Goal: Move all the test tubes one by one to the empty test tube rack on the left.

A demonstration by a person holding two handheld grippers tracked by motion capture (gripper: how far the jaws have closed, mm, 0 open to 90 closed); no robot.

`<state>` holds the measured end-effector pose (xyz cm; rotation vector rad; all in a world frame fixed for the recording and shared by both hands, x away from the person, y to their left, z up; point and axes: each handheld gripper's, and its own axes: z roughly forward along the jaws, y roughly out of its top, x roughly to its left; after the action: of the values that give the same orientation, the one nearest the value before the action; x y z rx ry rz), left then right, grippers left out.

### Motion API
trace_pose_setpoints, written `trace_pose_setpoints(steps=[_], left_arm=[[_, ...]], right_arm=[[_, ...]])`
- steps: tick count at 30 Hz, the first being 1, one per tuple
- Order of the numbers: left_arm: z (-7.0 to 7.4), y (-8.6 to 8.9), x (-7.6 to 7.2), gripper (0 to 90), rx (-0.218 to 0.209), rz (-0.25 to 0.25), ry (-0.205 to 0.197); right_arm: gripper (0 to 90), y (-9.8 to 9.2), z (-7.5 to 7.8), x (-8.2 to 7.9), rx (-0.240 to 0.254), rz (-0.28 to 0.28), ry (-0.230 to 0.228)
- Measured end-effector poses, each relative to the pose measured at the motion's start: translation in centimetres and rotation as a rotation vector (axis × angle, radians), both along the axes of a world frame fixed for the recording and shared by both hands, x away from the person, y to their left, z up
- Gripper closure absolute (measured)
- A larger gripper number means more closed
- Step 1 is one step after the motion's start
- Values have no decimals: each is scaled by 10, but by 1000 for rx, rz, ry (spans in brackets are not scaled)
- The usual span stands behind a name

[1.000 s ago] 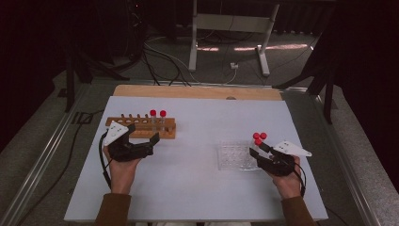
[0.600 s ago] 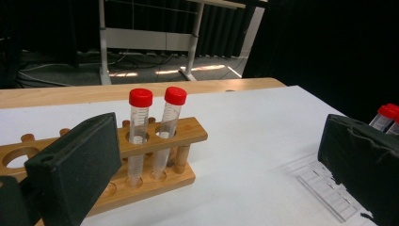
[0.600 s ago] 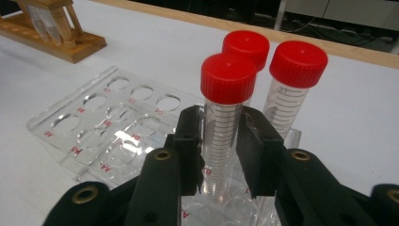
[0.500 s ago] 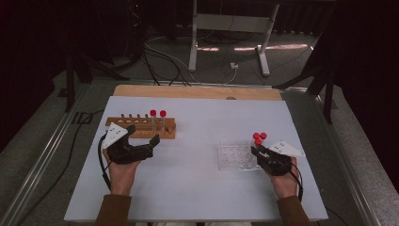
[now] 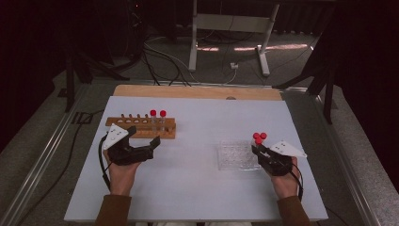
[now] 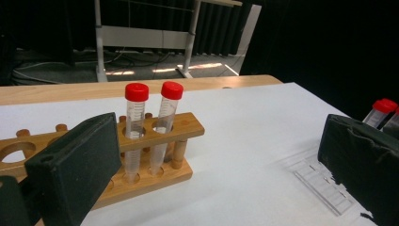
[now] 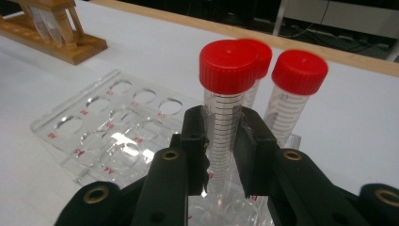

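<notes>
My right gripper [image 7: 222, 136] is shut on a red-capped clear tube [image 7: 226, 70] that stands upright in a clear plastic rack [image 7: 103, 127]. Its jaws have just been closing on that tube. Two more red-capped tubes [image 7: 299, 80] stand right behind it. From above, the right gripper [image 5: 257, 149] sits at the clear rack's [image 5: 235, 155] right end. My left gripper [image 5: 144, 134] rests open just in front of a wooden rack [image 5: 141, 126]. That wooden rack [image 6: 186, 125] holds two upright red-capped tubes [image 6: 136, 117], and nothing lies between the left gripper's [image 6: 219, 141] jaws.
The white tabletop [image 5: 197, 188] has a wooden strip [image 5: 197, 92] along its far edge. Behind the table a white metal stand [image 5: 226, 28] and cables lie on the floor. A metal rail [image 5: 47, 150] runs along the table's left side.
The right gripper's jaws have narrowed around the tube at the clear rack. Both hands stay where they were.
</notes>
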<state>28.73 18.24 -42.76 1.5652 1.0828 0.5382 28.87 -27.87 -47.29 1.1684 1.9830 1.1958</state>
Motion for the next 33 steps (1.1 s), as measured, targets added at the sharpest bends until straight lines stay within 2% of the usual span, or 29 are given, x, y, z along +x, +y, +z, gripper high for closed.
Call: trace_pose_setpoints(steps=[14,25,28,29,31,33], left_arm=[[-2,-7,0,6,28,-37,4],[-2,-14,0,6,33,-71,17],[0,-18,-1,6,32,-89,19],[1,-20,-1,6,33,-94,18],[4,-25,-2,6,40,-121,15],[5,-28,-3,6,42,-129,15]], right_arm=[[743,-5,21,-7,43,7,-59],[743,-6,45,-17,80,22,-110],[743,-3,51,-20,125,64,-100],[743,-3,51,-20,125,64,-100],[743,1,52,-20,149,101,-83],[743,5,54,-21,151,122,-77]])
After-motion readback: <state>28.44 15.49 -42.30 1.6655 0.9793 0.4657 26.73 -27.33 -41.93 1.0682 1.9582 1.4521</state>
